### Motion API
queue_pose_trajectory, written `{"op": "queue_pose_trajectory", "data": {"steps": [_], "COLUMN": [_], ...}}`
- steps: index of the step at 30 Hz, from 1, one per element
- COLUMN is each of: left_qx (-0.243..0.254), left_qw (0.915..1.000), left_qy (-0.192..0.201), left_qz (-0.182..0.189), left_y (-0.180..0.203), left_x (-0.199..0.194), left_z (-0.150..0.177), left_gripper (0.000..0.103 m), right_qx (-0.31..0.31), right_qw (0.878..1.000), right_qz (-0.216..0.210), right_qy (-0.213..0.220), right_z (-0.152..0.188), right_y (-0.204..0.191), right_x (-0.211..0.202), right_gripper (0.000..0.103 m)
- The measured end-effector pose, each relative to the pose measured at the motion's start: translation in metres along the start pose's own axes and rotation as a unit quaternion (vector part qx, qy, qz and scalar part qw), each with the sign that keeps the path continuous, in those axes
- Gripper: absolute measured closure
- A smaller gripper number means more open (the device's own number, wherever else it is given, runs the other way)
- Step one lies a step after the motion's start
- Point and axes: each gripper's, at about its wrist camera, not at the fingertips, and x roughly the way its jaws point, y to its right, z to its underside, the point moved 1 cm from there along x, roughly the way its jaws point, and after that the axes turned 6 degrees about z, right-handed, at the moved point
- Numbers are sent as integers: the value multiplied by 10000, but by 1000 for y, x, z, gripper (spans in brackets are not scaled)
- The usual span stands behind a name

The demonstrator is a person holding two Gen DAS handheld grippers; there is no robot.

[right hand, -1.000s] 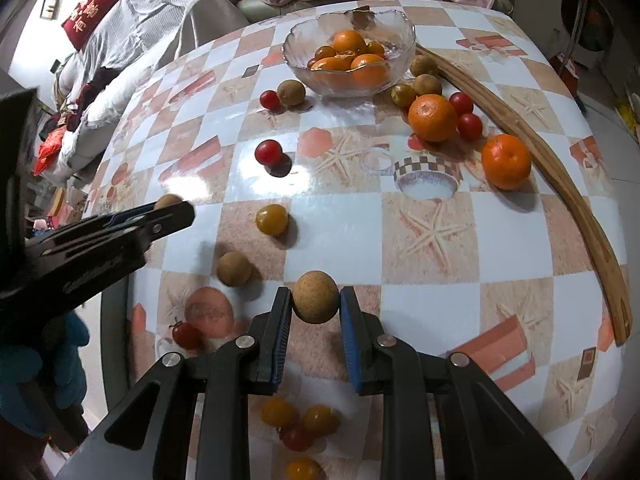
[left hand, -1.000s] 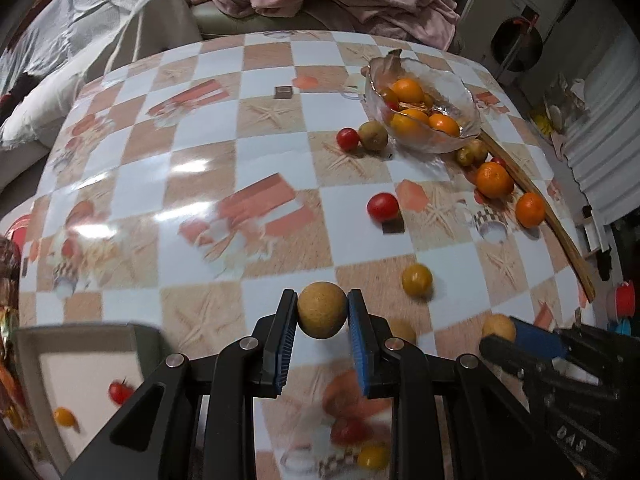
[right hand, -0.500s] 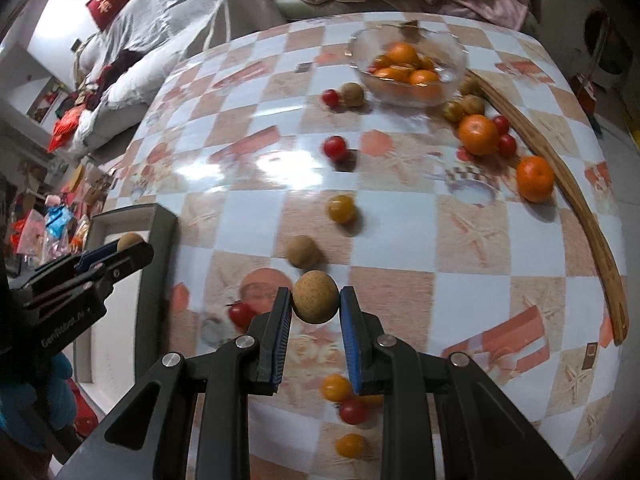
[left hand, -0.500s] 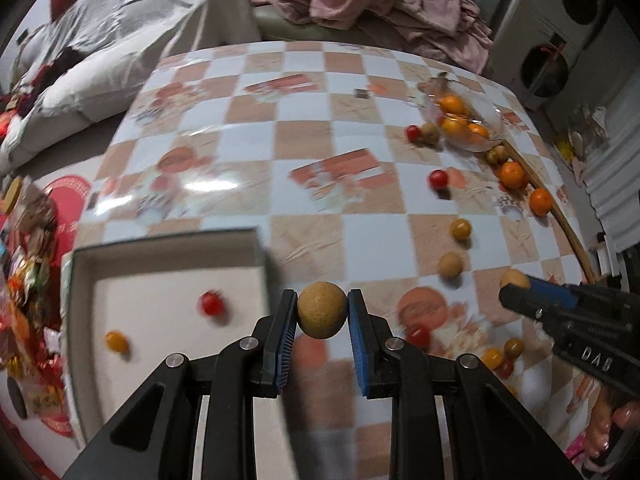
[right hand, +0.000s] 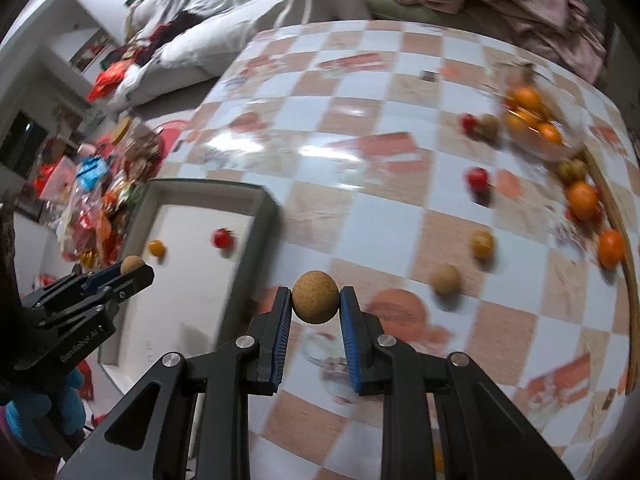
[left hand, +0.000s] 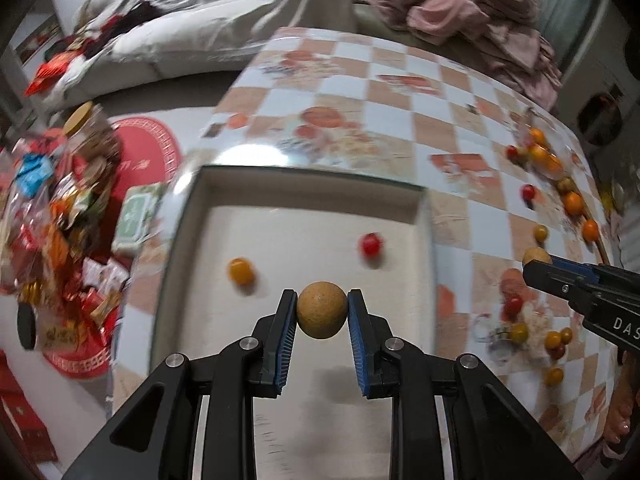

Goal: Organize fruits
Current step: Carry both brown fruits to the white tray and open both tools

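Observation:
My left gripper (left hand: pixel 322 316) is shut on a tan round fruit (left hand: pixel 322 310) and holds it above the white floor of a grey-rimmed tray (left hand: pixel 424 216). A red tomato (left hand: pixel 370 244) and a yellow tomato (left hand: pixel 241 271) lie in the tray. My right gripper (right hand: pixel 315 300) is shut on a second tan round fruit (right hand: pixel 315 297) above the checkered table, just right of the tray (right hand: pixel 269 216). The left gripper also shows in the right wrist view (right hand: pixel 132 268), over the tray. The right gripper also shows in the left wrist view (left hand: pixel 538 259).
Loose fruit lies on the table: a tan fruit (right hand: pixel 445 279), a yellow tomato (right hand: pixel 482 243), a red tomato (right hand: pixel 477 178), oranges (right hand: pixel 582 199). A glass bowl (right hand: pixel 560 152) of oranges stands far right by a curved wooden strip (right hand: pixel 624 248). Snack packets (left hand: pixel 60 220) are piled left of the table.
Both grippers have swung left with their fruits. The left one has come from the tray's near right edge to over the tray floor; the right one is now beside the tray.

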Motion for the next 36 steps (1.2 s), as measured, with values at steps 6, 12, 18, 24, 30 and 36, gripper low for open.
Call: {"op": "queue_pose_trajectory", "data": {"steps": [6,12,18,24,30,36], "left_qx": [-358,-547,-642,-652,-577,-340], "left_qw": [9990,9975,9964,9960,9959,9962], "left_qy": [-49,-178,-262,-306,-348,-355], "left_qz": [-248,-413,-488,-530,-598,-724], "left_y": [-38,-61,-70,-75,-75,-70], "left_x": [6,23,35,42,46,46], "left_z": [12,20,24,25,28,29], "left_gripper": [76,76,76,76,76,75], "right_qx": [-387,-637,-853,-943,-1072,-1012], "right_qw": [9989,9961,9938,9925,9914,9918], "right_qz": [-228,-388,-203,19,151,35], "right_qy": [-144,-465,-679,-778,-739,-781], "right_z": [-14,-21,-23,-22,-20,-22], "right_y": [-47,-88,-108,-113,-119,-116], "right_x": [20,56,84,97,101,101], "right_gripper": [76,76,76,76,76,73]}}
